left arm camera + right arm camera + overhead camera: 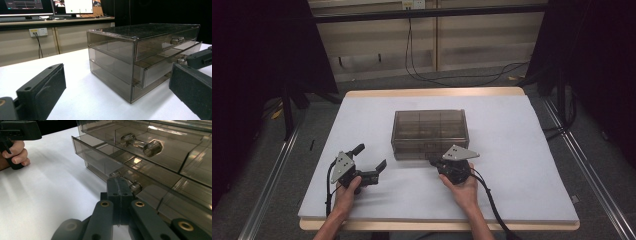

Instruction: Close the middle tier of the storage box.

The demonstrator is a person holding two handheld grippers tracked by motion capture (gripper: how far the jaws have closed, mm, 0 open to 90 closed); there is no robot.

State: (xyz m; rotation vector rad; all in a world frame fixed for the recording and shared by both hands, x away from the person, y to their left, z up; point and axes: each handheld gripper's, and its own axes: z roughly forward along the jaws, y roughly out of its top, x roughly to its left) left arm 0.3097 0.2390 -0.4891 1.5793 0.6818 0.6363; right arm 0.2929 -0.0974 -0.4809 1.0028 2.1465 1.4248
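At the lower left of the high view the left gripper (371, 156) rests on the white table cover (522, 165), its jaws spread wide with nothing between them, well apart from the work. In its own view the two black pads (42, 87) frame the smoky clear drawer box (140, 57), which fills the middle and right of that frame, with its near corner pointing toward the lens. In the high view the box (430, 134) sits at the centre of the table, its long axis running left to right across the frame and its drawer fronts facing the bottom edge, toward the person. Right of centre, the right gripper (433, 161) is pressed up against that front face, so this hand is clearly the nearer one. Its own view shows the jaws brought fully together, tip (119, 185) at the knob of the lower drawer (135, 187); the knob lies just beyond and slightly right of the tip, and whether any of it is pinched cannot be told. That lower drawer (105, 160) already stands a little proud of the upper drawer (160, 142) above it, whose knob (142, 143) sits in the upper middle of that frame. The drawer slides toward the bottom of the high view, so I judge that the coming move is a straight pull by the right hand back toward the person.
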